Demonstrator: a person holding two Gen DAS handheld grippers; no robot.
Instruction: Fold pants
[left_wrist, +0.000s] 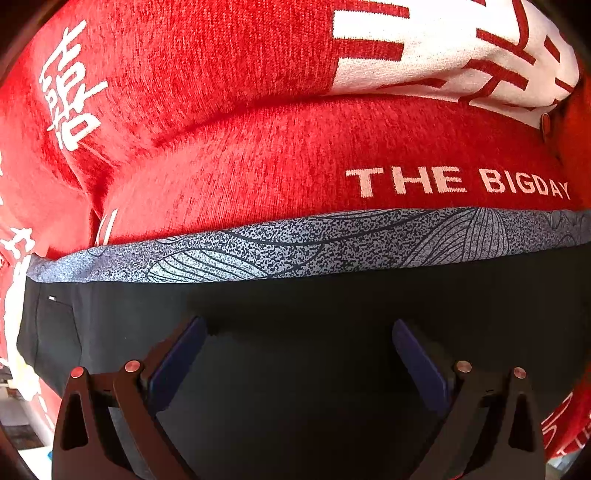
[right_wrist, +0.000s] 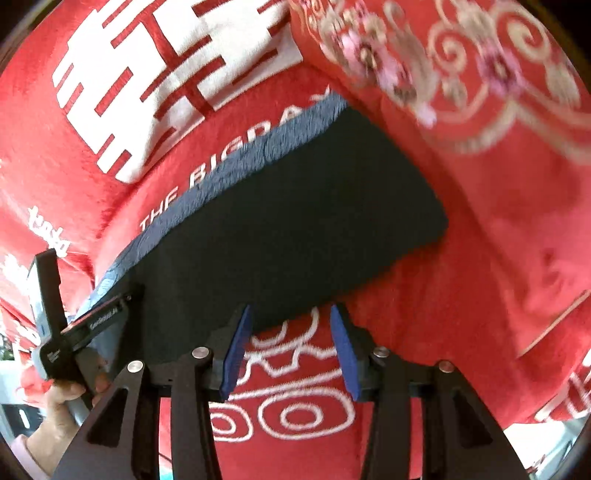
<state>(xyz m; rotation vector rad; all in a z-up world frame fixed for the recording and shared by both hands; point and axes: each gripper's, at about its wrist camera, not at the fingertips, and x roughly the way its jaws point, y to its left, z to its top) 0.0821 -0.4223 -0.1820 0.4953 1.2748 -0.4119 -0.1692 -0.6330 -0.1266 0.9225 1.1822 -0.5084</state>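
The black pants (left_wrist: 295, 369) lie folded into a compact rectangle on a red blanket, with a grey patterned strip (left_wrist: 295, 243) showing along their far edge. My left gripper (left_wrist: 299, 325) points down over the middle of the pants, jaws wide open with only flat black cloth between them. In the right wrist view the pants (right_wrist: 295, 229) run diagonally. My right gripper (right_wrist: 290, 310) hovers at their near edge, half open, and its blue pads (right_wrist: 236, 350) press on nothing. A hand (right_wrist: 55, 410) holds the left gripper at the lower left of that view, its fingers (right_wrist: 103, 317) spread over the pants' left end.
The red blanket (left_wrist: 221, 92) with white characters and the words "THE BIGDAY" (left_wrist: 458, 182) covers the whole surface and is creased behind the pants. A red cushion with gold and pink embroidery (right_wrist: 461, 74) lies just past the pants' right end. Pale floor (left_wrist: 33, 458) shows at the lower corners.
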